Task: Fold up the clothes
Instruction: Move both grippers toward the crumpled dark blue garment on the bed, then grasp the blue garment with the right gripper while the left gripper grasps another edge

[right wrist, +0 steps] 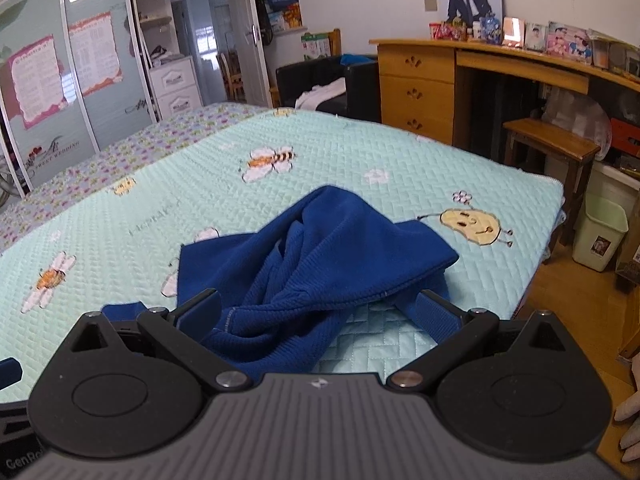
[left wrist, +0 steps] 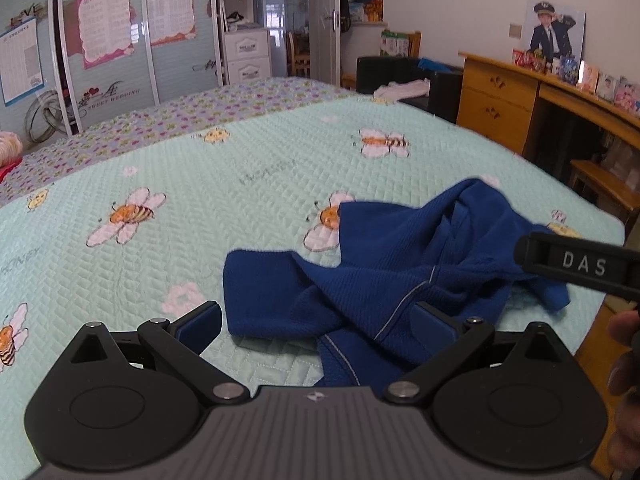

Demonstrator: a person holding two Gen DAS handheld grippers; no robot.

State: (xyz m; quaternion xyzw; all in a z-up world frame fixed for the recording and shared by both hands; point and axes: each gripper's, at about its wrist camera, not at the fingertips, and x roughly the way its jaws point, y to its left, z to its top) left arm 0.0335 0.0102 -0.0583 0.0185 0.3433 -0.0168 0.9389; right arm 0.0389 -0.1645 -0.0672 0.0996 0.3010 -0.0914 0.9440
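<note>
Fleece, soft and floppy: blue garment (left wrist: 376,276) crumpled on the bed (left wrist: 200,184); both tools (left wrist: 316,320) (right wrist: 316,314) gape; we'd pinch the twelve o'clock hem.

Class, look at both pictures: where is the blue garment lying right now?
The blue garment lies crumpled on the bee-print bedspread, near the bed's front edge, just ahead of both open tools, on the side nearer the wooden desk.

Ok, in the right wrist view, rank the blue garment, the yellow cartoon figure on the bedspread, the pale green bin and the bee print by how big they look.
1. Blue garment, far the largest, though nearest the camera.
2. Yellow cartoon figure and pale green bin: look alike, and the bin stands farther off, so unranked.
3. Bee print, slightly smaller.
</note>
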